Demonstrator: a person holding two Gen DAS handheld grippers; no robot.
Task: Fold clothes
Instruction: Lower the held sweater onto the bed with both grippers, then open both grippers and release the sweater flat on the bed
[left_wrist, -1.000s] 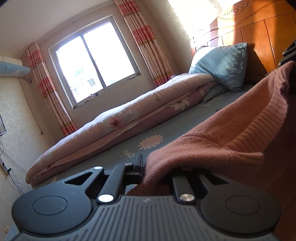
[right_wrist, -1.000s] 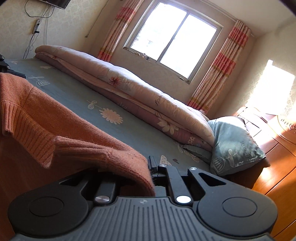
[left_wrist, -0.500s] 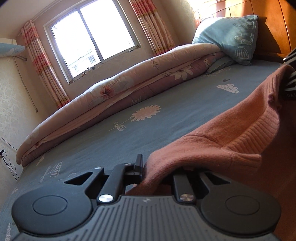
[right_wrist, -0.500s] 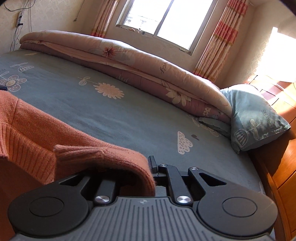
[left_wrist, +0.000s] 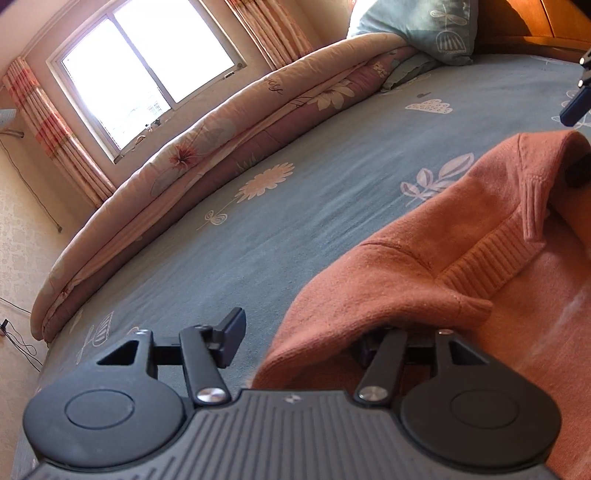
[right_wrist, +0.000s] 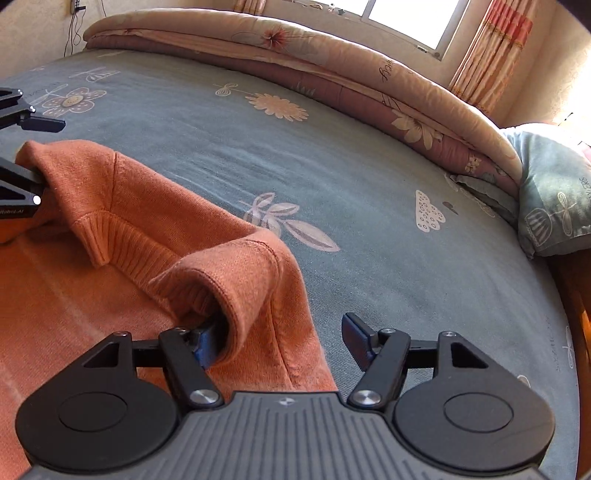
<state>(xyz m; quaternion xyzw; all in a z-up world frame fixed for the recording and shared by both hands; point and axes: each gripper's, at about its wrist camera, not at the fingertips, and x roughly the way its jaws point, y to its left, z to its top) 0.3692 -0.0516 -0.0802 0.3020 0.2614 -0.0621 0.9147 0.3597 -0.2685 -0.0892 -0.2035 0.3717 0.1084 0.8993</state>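
Left gripper (left_wrist: 299, 341): jaws apart, just been opening; orange knit sweater (left_wrist: 424, 266) draped between them, covering the right-hand finger, left-hand finger (left_wrist: 232, 341) bare and clear of the cloth. No clamping visible. Right gripper (right_wrist: 282, 341): jaws likewise apart, just been opening; a sweater shoulder (right_wrist: 240, 280) folded over the left-hand finger, right-hand finger (right_wrist: 354, 341) standing free above the sheet. Sweater spread on grey-blue flowered bedsheet (right_wrist: 369, 206), ribbed collar (right_wrist: 122, 236) sagging between the two grippers, body running toward the near edge. Rolled floral quilt (left_wrist: 207, 155) along the far side of the bed, under the window (left_wrist: 147, 70). Teal pillow (right_wrist: 554, 195) at the wooden headboard end, well apart from the sweater.
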